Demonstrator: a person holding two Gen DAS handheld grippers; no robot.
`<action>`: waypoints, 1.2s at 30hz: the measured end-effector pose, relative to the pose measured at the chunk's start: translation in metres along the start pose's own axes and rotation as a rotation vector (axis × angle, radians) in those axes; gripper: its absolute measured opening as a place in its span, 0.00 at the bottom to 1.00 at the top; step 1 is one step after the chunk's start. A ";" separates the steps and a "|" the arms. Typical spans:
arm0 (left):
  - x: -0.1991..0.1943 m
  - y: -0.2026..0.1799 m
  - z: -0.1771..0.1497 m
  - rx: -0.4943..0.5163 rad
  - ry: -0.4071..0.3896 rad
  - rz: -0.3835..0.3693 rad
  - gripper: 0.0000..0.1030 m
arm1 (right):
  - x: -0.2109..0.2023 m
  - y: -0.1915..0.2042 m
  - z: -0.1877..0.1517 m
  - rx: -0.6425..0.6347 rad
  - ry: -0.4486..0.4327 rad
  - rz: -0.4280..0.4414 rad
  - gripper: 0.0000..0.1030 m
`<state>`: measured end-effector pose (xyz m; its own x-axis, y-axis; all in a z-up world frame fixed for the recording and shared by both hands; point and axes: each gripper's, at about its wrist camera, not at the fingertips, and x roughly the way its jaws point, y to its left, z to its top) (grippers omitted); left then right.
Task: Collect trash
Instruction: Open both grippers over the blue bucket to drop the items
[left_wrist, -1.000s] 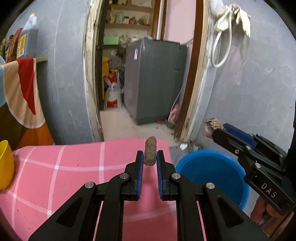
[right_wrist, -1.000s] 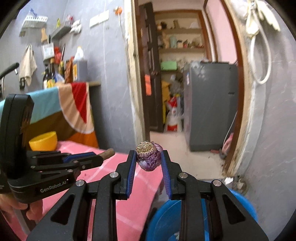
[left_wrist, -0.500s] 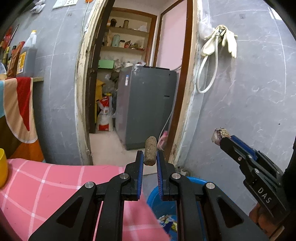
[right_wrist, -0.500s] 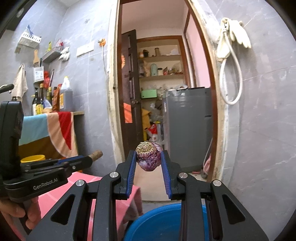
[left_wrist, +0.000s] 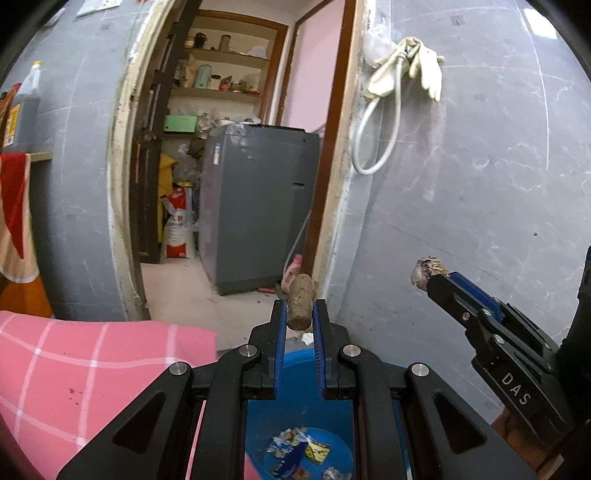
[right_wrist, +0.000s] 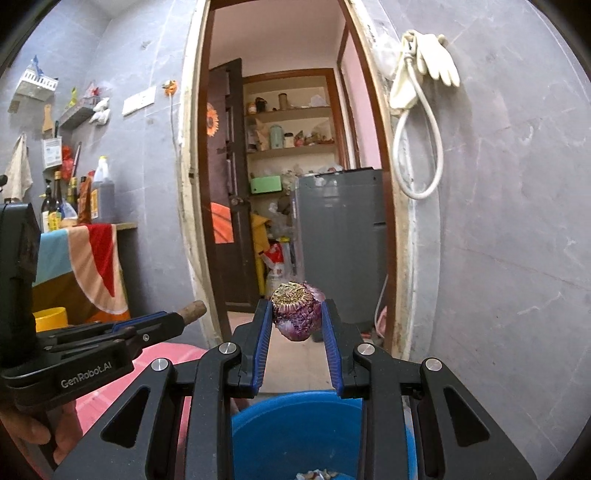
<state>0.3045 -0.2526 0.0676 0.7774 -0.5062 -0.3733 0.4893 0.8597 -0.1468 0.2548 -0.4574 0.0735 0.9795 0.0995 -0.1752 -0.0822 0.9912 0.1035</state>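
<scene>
My left gripper (left_wrist: 300, 314) is shut on a brown stubby piece of vegetable scrap (left_wrist: 301, 301), held above the blue bucket (left_wrist: 295, 417). Scraps of trash (left_wrist: 299, 448) lie on the bucket's bottom. In the right wrist view my right gripper (right_wrist: 296, 314) is shut on a purple onion end (right_wrist: 296, 312) with a dry root face, held over the same blue bucket (right_wrist: 295, 424). The onion end (left_wrist: 426, 270) also shows at the right of the left wrist view. The left gripper (right_wrist: 184, 314) with the brown scrap (right_wrist: 194, 308) appears at the left of the right wrist view.
A pink checked cloth (left_wrist: 81, 373) covers the table left of the bucket. A grey tiled wall (left_wrist: 480, 203) stands close on the right. Beyond the doorway stand a grey washing machine (left_wrist: 258, 206) and shelves. A yellow bowl (right_wrist: 50, 318) sits on the table.
Both grippers have moved right, off the pink table and over the blue bucket, still holding their scraps. The bucket's inside with trash has come into view below the left gripper.
</scene>
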 end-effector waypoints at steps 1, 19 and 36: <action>0.002 -0.002 -0.001 0.003 0.006 -0.003 0.11 | 0.001 -0.003 -0.001 0.003 0.008 -0.004 0.24; 0.033 -0.005 -0.017 -0.058 0.171 -0.034 0.12 | 0.010 -0.023 -0.015 0.040 0.126 -0.031 0.33; -0.001 0.019 -0.013 -0.068 0.105 0.052 0.46 | 0.010 -0.008 -0.008 0.034 0.105 -0.032 0.57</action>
<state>0.3084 -0.2348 0.0535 0.7537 -0.4538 -0.4754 0.4185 0.8891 -0.1852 0.2633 -0.4632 0.0630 0.9568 0.0779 -0.2799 -0.0430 0.9908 0.1287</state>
